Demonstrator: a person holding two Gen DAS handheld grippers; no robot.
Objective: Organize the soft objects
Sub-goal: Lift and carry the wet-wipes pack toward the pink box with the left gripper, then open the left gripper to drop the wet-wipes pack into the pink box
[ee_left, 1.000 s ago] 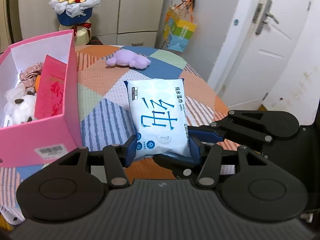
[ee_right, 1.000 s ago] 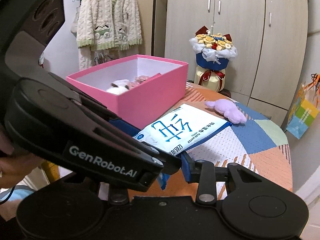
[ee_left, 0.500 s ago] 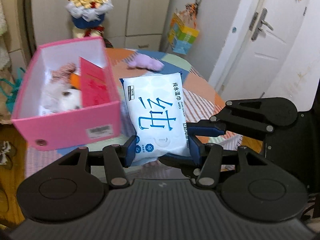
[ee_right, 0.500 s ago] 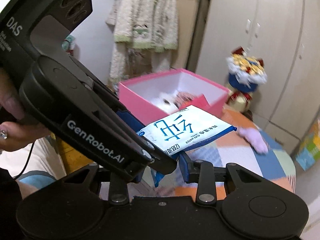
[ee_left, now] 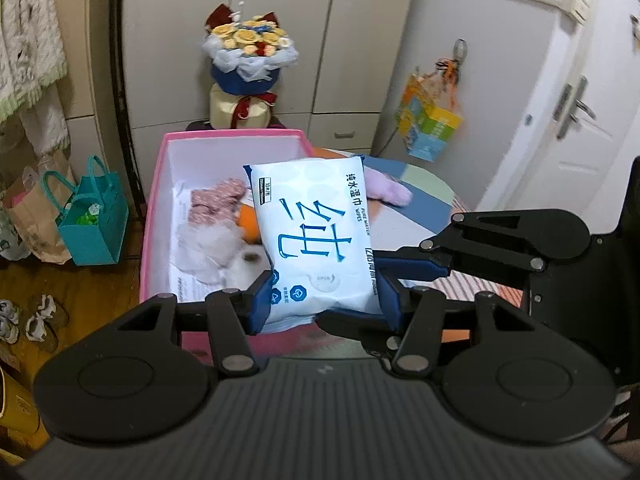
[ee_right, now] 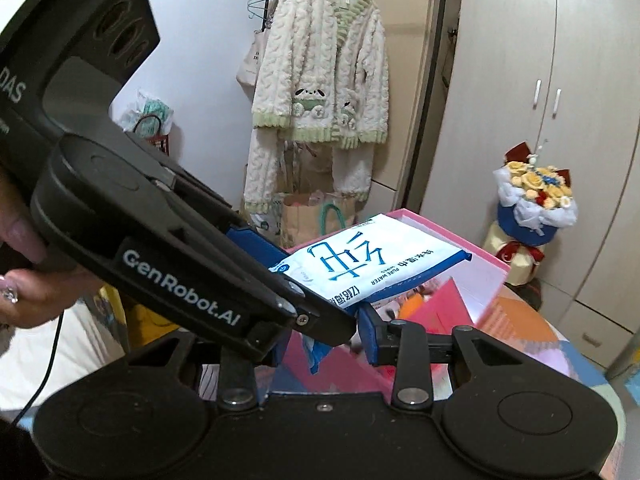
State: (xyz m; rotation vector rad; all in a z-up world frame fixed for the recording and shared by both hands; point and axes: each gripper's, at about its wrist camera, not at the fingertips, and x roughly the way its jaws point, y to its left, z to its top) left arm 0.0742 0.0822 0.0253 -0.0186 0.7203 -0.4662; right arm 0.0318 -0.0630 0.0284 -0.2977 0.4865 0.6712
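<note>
Left wrist view: left gripper [ee_left: 320,300] clamps the wipes pack [ee_left: 312,236] by its lower end, mid-frame over the pink box [ee_left: 154,216]; right gripper's [ee_right: 326,334] state I cannot tell. Pack may sag and slip out, missing the box

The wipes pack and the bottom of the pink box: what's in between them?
In the left wrist view, air, then soft toys: the wipes pack, clamped in the left gripper, hangs above the pink box, over a fluffy white toy and an orange one.
</note>
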